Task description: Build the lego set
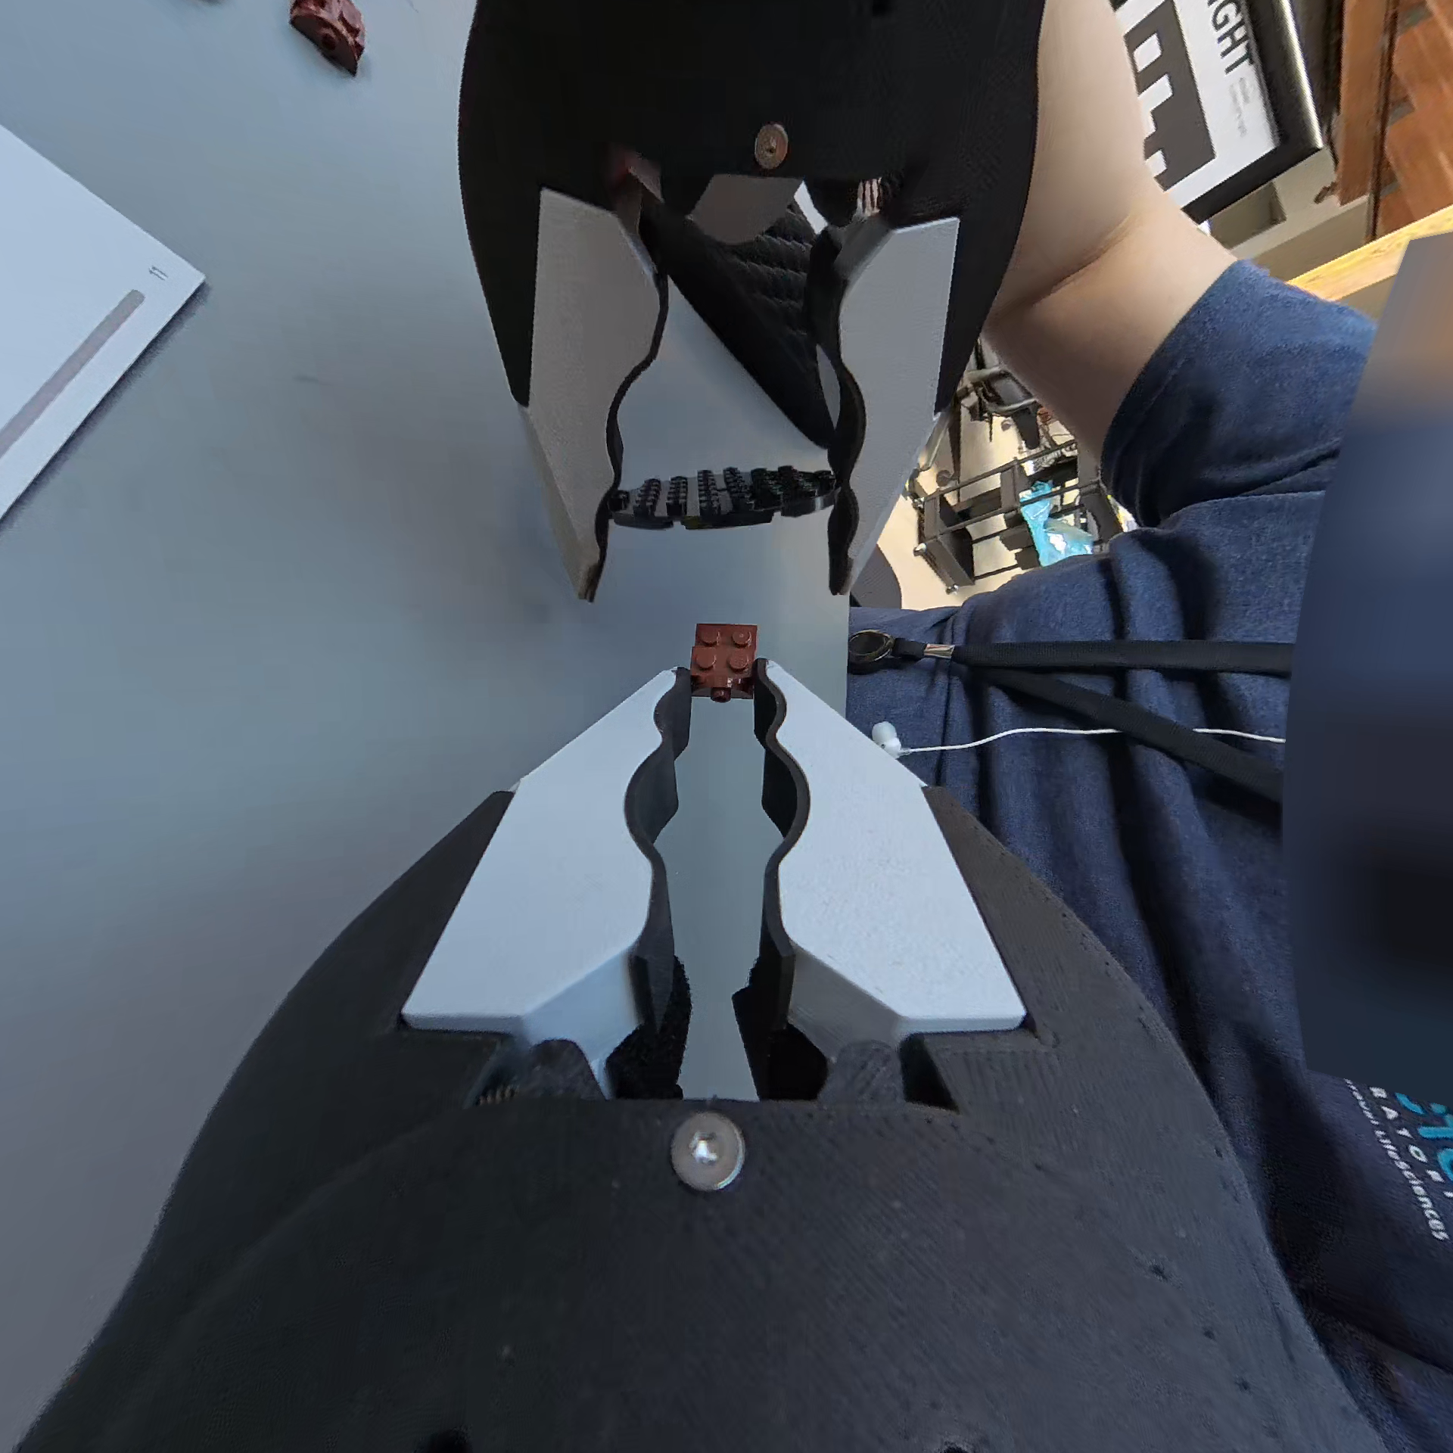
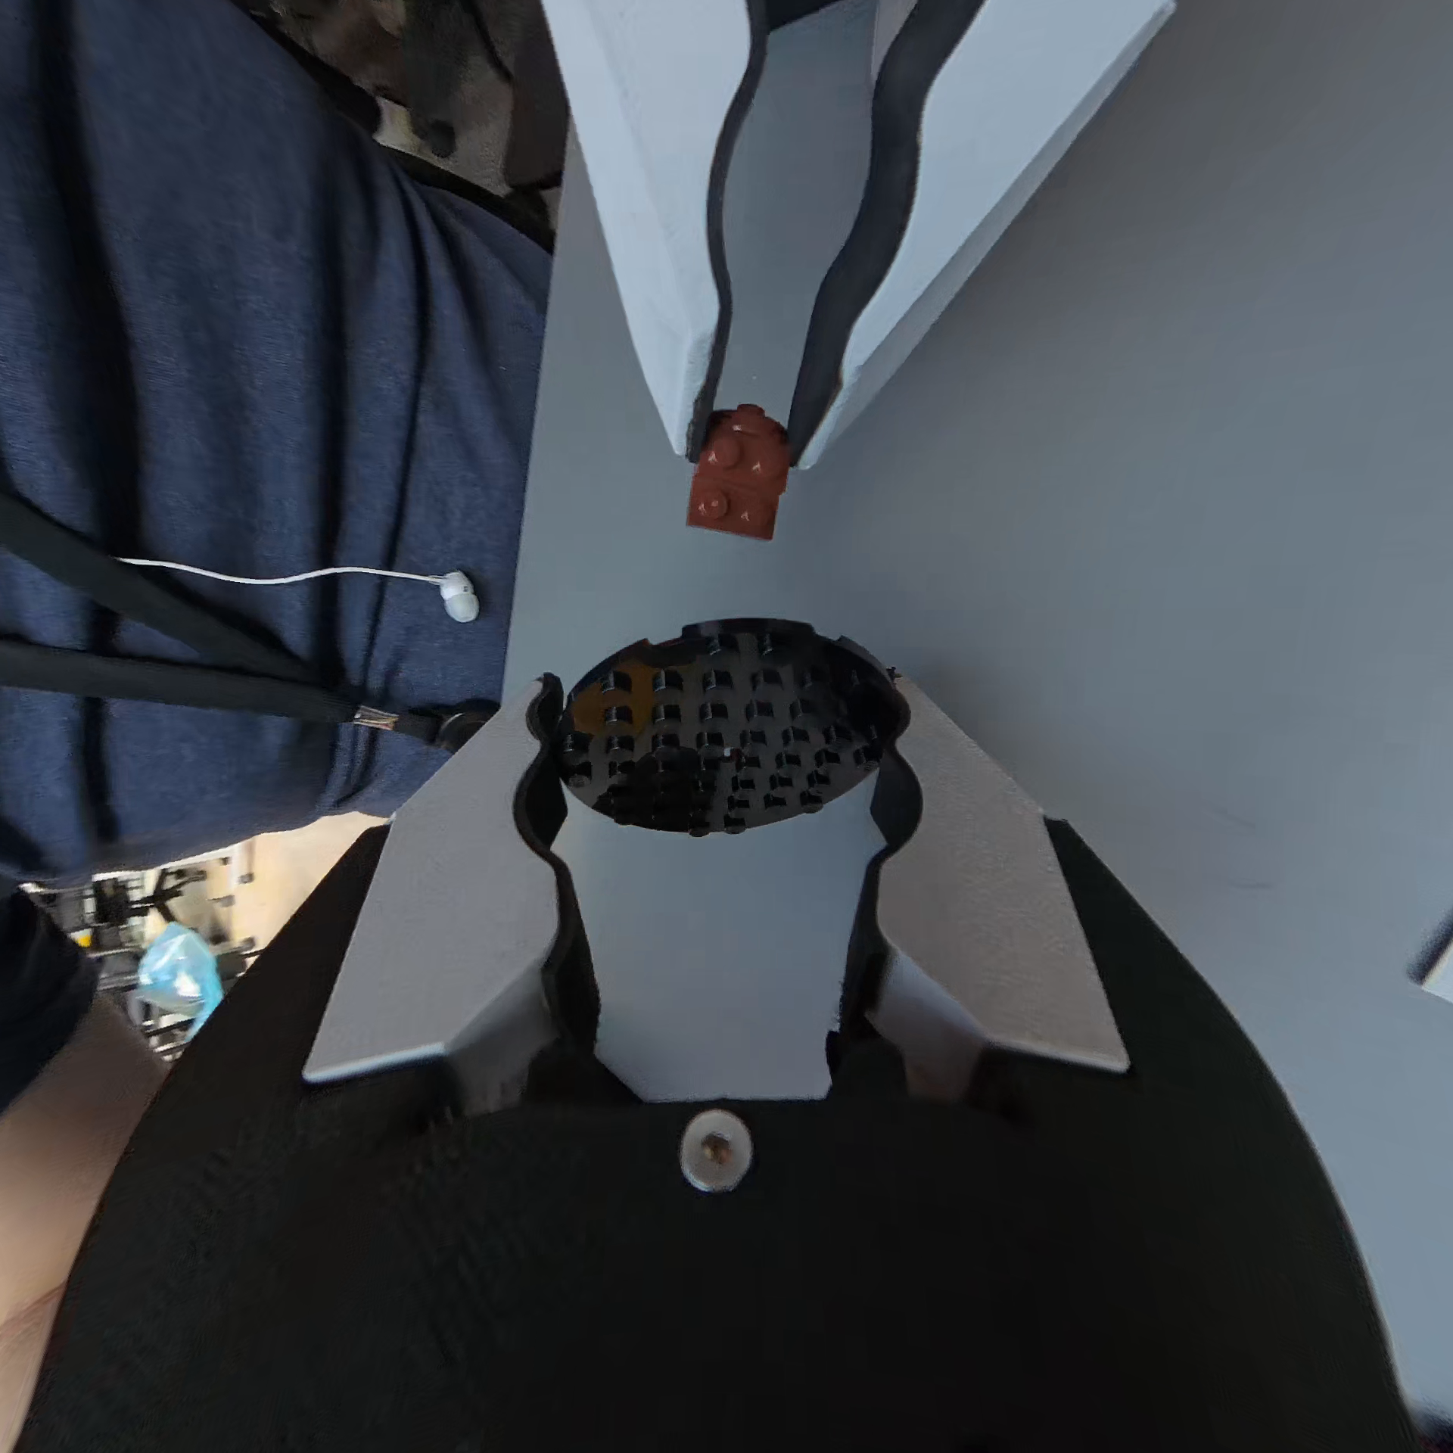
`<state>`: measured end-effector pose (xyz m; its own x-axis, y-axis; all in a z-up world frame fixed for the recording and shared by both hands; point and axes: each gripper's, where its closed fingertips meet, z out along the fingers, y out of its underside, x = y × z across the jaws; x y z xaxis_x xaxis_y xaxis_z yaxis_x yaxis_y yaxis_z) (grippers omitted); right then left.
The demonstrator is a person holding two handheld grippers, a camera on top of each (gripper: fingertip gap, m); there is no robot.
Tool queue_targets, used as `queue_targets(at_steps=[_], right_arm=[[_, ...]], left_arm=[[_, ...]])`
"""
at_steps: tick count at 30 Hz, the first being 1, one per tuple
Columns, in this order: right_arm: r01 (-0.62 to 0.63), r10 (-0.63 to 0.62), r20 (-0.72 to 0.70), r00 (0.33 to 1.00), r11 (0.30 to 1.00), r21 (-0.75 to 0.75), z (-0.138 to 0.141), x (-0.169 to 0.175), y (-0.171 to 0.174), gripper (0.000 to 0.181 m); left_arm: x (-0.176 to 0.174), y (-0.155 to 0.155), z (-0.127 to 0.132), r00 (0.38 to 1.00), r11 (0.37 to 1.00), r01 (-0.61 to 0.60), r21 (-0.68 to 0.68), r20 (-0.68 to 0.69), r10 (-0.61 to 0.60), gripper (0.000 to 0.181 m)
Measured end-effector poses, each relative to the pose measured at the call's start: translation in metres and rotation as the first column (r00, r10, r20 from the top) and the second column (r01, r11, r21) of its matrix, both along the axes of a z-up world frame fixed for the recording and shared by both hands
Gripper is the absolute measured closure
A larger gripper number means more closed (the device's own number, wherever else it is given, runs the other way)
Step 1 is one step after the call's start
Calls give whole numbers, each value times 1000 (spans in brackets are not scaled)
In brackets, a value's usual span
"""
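L hand-held gripper (image 1: 723, 668) pinches brown brick (image 1: 725, 656) | R hand-held gripper (image 2: 727, 708) clamps black plate (image 2: 727, 735)

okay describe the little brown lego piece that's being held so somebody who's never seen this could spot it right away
Start at the grey table, where two handheld grippers face each other tip to tip. The left gripper pinches the small reddish-brown studded plate at its fingertips, just short of the round black studded plate in the right gripper. Another brown piece lies loose on the table; this one is held off it.
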<state>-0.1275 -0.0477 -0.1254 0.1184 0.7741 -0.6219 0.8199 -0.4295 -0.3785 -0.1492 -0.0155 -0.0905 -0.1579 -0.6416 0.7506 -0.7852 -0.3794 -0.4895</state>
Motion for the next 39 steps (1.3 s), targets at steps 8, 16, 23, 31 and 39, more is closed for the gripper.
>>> queue_targets(at_steps=[8, 16, 23, 31, 39], right_arm=[[13, -22, 31, 999, 963, 271, -8, -11, 8, 102], [-36, -1, 66, 998, 837, 546, -21, -29, 18, 102], [2, -33, 39, 999, 788, 616, -33, -34, 26, 102], [82, -65, -51, 997, 770, 632, -33, -36, 27, 100], [244, -169, -176, 970, 694, 677, -26, -35, 31, 84]], left_arm=[[-19, -13, -21, 995, 959, -30, 280, 99, 3, 167], [-15, -13, -40, 990, 892, -111, 439, 131, 59, 167], [-9, -11, -47, 991, 826, -101, 554, 130, 34, 167], [1, -14, -43, 985, 835, -124, 537, 168, 37, 168], [3, -14, -48, 988, 829, -114, 548, 146, 39, 167]])
